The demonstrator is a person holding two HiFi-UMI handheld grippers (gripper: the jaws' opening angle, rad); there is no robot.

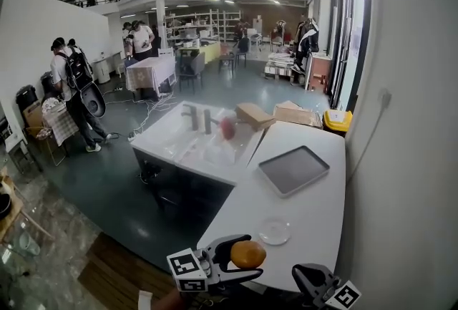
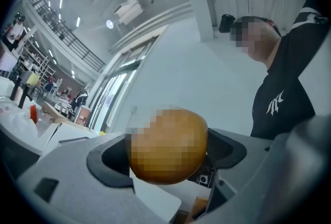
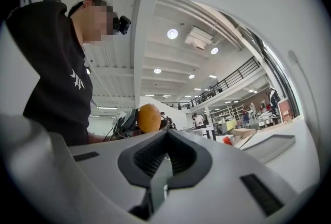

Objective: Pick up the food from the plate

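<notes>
Gripping the round orange food [image 2: 166, 146] between its jaws, your left gripper [image 1: 242, 258] held it lifted at the near end of the white surface [image 1: 236, 212], with both pads pressed against the food's sides. The food was off the plate [image 1: 275, 231] and clearly apart from it. That small clear plate lay bare on the surface, just beyond the two grippers. Farther along the same surface sat a grey tray [image 1: 293, 170], flat and also bare, well apart from the plate. Your right gripper [image 3: 164, 154] was clenched with its jaws fully together and nothing between them; it sat low at the near right, beside the left one. Its own view caught the orange food across from it, with your dark sleeve behind. Past the tray, a sink [image 1: 192, 140] was set into the adjoining stretch of surface, and a red thing [image 1: 227, 128] stood at its far side; whether it sat in the basin or on the rim could not be told. A cardboard box [image 1: 254, 115] rested just beyond it
</notes>
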